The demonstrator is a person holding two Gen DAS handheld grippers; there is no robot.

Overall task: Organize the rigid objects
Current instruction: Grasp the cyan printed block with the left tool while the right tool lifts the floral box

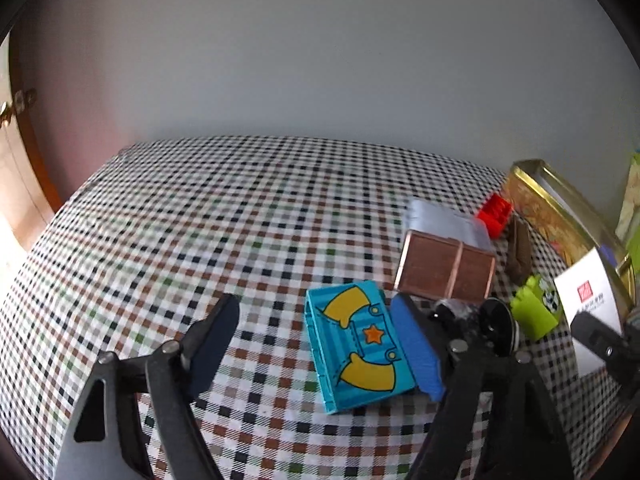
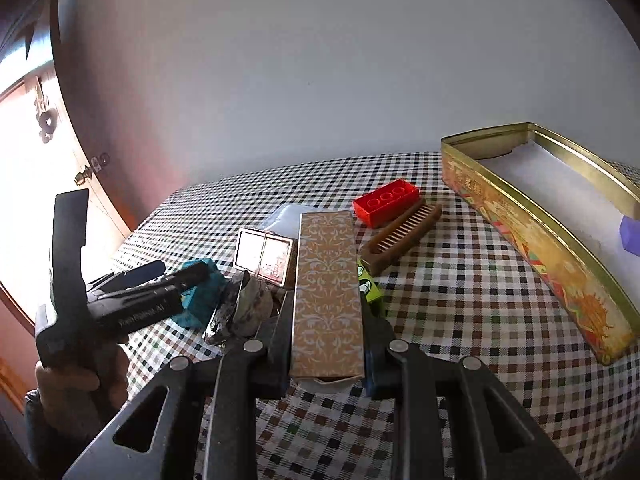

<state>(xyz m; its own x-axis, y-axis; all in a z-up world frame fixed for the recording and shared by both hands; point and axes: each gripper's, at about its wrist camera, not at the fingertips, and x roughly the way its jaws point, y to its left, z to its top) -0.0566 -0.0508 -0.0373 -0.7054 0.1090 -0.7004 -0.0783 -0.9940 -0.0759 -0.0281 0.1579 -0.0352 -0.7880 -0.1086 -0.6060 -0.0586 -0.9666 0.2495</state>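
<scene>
Left wrist view: my left hand-held gripper (image 1: 320,344) stood wide around the blue block (image 1: 358,346) on the desk (image 1: 200,220), one pad touching; a skewed closure could tip it. Right wrist view: my right hand-held gripper (image 2: 326,344) clamped the patterned box (image 2: 328,292), raised; its long overhang might strike the tin (image 2: 536,240).

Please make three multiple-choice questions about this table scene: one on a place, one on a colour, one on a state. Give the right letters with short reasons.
1. Where does the red brick lie?
A. inside the gold tin
B. on the checked cloth beside the comb
C. on the turquoise block

2. What colour is the star on the turquoise block?
A. orange
B. green
C. white

3. What is the right gripper doing?
A. open above the comb
B. shut on the patterned box
C. shut on the red brick

Answers: B, it lies next to the comb, outside the gold tin; A, the star is orange; B, both pads press the patterned box.
</scene>
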